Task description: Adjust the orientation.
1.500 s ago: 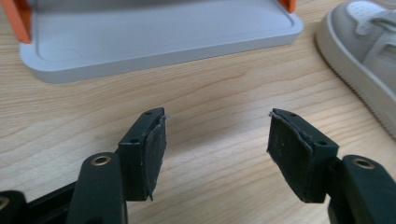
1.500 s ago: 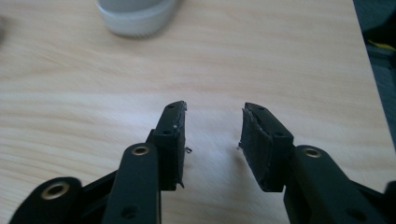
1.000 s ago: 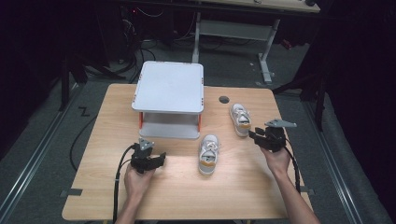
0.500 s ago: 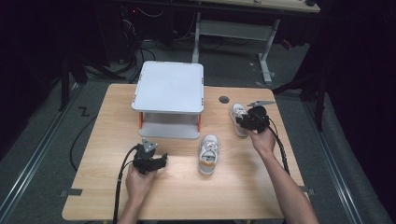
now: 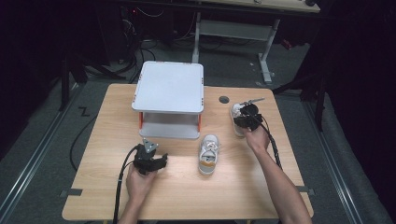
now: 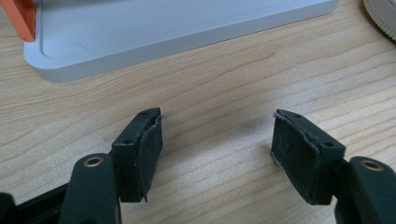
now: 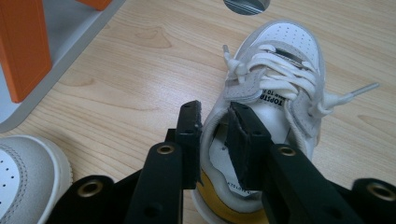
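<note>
Wooden table point(image 5: 93, 196) under me: my right gripper point(image 7: 215, 116) has swung over to the far shoe point(image 7: 280, 70), its jaws just closing on the collar; my left gripper point(image 6: 217, 140) waits released.

A wooden table point(image 5: 102, 116) carries everything. A white two-tier stand point(image 5: 169, 86) with orange posts sits at its twelve o'clock, slightly left of centre, and a dark round hole point(image 5: 224, 99) lies just beside it at one o'clock. One white shoe point(image 5: 208, 154) rests near the middle, toe toward six o'clock, and a second shoe point(image 5: 236, 112) stands at two o'clock.
</note>
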{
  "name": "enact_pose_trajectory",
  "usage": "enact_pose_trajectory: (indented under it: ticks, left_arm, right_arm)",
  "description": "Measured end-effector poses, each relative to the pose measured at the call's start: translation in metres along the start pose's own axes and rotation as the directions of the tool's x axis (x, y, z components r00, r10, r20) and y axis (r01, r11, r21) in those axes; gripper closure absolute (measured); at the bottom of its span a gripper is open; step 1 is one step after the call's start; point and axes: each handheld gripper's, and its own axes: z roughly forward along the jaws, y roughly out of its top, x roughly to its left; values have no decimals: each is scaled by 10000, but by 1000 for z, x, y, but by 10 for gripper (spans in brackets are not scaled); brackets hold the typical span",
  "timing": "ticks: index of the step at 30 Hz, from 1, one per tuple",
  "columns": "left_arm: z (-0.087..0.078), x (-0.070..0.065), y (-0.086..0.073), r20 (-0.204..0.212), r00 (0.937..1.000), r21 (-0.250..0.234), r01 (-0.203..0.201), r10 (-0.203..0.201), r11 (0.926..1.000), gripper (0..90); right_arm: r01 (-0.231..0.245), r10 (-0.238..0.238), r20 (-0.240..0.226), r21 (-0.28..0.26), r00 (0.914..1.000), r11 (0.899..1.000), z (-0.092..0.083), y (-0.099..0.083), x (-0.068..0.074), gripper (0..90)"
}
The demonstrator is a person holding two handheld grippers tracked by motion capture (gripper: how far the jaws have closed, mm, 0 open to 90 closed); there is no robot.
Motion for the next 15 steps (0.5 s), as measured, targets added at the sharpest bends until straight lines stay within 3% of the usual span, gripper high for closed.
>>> enact_pose_trajectory:
  ticks: [6, 9, 12, 15]
  left_arm:
    - [0, 0, 0, -14, 10000, -5, 11, -11, 10000, 337]
    - [0, 0, 0, -17, 10000, 0, 17, -17, 10000, 337]
    - [0, 0, 0, -24, 10000, 4, 14, -14, 10000, 337]
    - [0, 0, 0, -26, 10000, -2, 24, -24, 10000, 337]
  right_arm:
    - [108, -106, -92, 156, 9999, 9998, 1, 0, 2, 783]
    - [-103, 118, -358, 403, 9993, 9991, 2, 1, 1, 776]
    - [6, 8, -261, 549, 9997, 9985, 2, 0, 0, 776]
    - [-331, 362, -494, 613, 9981, 9976, 2, -1, -4, 796]
